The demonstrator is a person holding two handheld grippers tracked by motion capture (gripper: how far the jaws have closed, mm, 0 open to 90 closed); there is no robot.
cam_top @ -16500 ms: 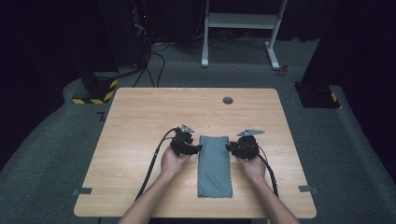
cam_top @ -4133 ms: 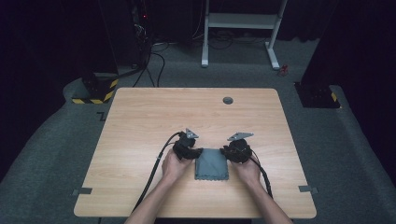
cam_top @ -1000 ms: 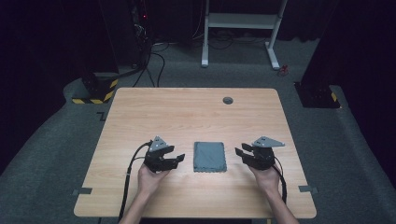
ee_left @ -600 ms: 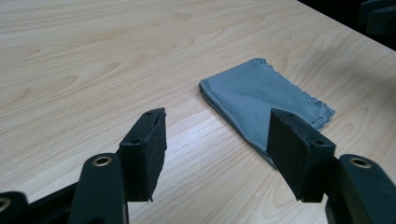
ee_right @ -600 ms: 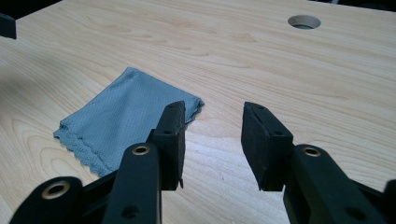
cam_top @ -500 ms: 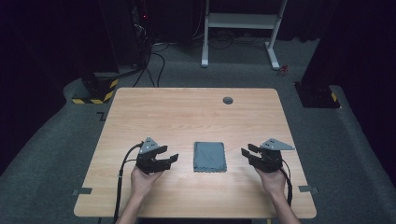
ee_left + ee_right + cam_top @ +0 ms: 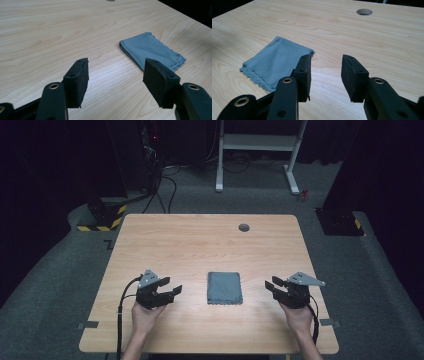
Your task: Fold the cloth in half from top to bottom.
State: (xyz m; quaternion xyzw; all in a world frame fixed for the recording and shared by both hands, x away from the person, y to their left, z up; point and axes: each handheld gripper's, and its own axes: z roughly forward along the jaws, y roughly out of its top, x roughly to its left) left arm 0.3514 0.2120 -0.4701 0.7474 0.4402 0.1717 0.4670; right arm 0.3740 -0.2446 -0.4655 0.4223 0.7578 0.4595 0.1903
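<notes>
While both grippers' jaws gape empty, a folded, scallop-edged grey cloth (image 7: 224, 288) lies flat.

The table (image 7: 200, 240) is evenly lit from above while its surroundings stay dark; near fingers (image 7: 77, 80) look soft.

The right hand-held gripper (image 7: 325, 75) rose from the bottom of the right gripper view with its two black jaws standing apart and nothing between them. Behind the gap lay bare light wood of the table (image 7: 374, 37). A folded grey-blue cloth (image 7: 275, 61) lay flat on the table to the left, its near edge scalloped, and the left-hand jaw overlapped its right side in the picture. A round hole (image 7: 364, 11) in the tabletop sat near the far edge, toward the upper right.
</notes>
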